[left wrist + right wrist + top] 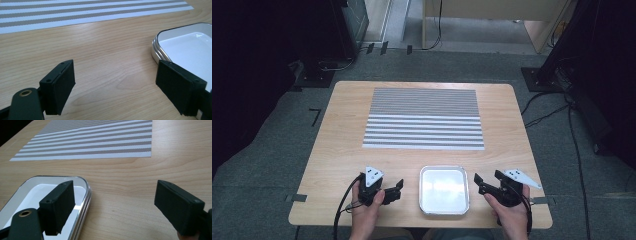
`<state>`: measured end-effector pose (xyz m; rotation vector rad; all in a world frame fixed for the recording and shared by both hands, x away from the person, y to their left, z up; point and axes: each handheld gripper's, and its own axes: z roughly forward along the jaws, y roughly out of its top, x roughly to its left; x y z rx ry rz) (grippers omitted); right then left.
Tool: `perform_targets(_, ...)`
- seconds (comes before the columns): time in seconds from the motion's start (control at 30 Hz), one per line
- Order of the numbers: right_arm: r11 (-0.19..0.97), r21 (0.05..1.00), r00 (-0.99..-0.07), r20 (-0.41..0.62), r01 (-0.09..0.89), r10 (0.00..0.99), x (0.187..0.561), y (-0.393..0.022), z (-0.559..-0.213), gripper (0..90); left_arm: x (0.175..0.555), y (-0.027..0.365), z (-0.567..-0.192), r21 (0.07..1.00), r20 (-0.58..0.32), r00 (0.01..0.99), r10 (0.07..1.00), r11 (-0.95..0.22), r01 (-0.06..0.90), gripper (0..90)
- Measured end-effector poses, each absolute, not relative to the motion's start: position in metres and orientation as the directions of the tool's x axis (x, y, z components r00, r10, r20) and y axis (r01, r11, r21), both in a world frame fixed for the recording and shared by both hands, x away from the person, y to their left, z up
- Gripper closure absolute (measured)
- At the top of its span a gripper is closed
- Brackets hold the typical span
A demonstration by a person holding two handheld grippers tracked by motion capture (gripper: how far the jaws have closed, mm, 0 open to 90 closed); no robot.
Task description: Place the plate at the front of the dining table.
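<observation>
We see the white tray [444,190] lying at the near edge of the wooden surface [342,145], between our two hands. The left claw [396,189] rests just beside its left rim, jaws wide and empty; the right claw [482,183] rests just beside its right rim, likewise wide and empty. A striped mat [424,118] lies farther back.

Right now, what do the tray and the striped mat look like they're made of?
The tray looks like metal with a glossy white, perhaps enamelled, inside: a shiny silvery rim and bright reflections. The striped mat looks like woven vinyl or fabric, matte, with a fine mesh texture in the right gripper view.
</observation>
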<state>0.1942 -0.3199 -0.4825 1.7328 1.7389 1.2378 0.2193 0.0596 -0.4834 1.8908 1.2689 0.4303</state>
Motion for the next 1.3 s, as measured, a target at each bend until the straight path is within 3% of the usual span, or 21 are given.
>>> perform_targets(0.67, -0.152, 0.79, -0.184, 0.317, 0.594, 0.931, 0.194, -0.301, -0.484, 29.3, 0.213, 0.024, -0.488, 0.764, -0.156, 0.511, 0.845, -0.225, 0.604, 17.2)
perform_targets(0.7, -0.15, 0.785, -0.185, 0.319, 0.601, 0.93, 0.195, -0.299, -0.485, 29.1, 0.212, 0.022, -0.488, 0.764, -0.161, 0.507, 0.846, -0.218, 0.607, 27.0)
perform_targets(0.9, -0.144, 0.779, -0.193, 0.322, 0.61, 0.927, 0.195, -0.295, -0.488, 34.4, 0.208, 0.016, -0.488, 0.773, -0.235, 0.535, 0.811, -0.178, 0.609, 37.6)
perform_targets(1.1, -0.127, 0.781, -0.208, 0.314, 0.612, 0.927, 0.193, -0.294, -0.496, 51.2, 0.205, 0.01, -0.491, 0.776, -0.249, 0.562, 0.788, -0.185, 0.603, 47.4)
perform_targets(1.23, -0.13, 0.778, -0.219, 0.326, 0.614, 0.92, 0.191, -0.293, -0.499, 61.0, 0.203, 0.005, -0.494, 0.769, -0.235, 0.576, 0.783, -0.213, 0.603, 59.4)
perform_targets(1.3, -0.135, 0.781, -0.22, 0.33, 0.61, 0.918, 0.191, -0.293, -0.499, 62.6, 0.202, 0.004, -0.494, 0.766, -0.236, 0.577, 0.782, -0.215, 0.606, 61.1)
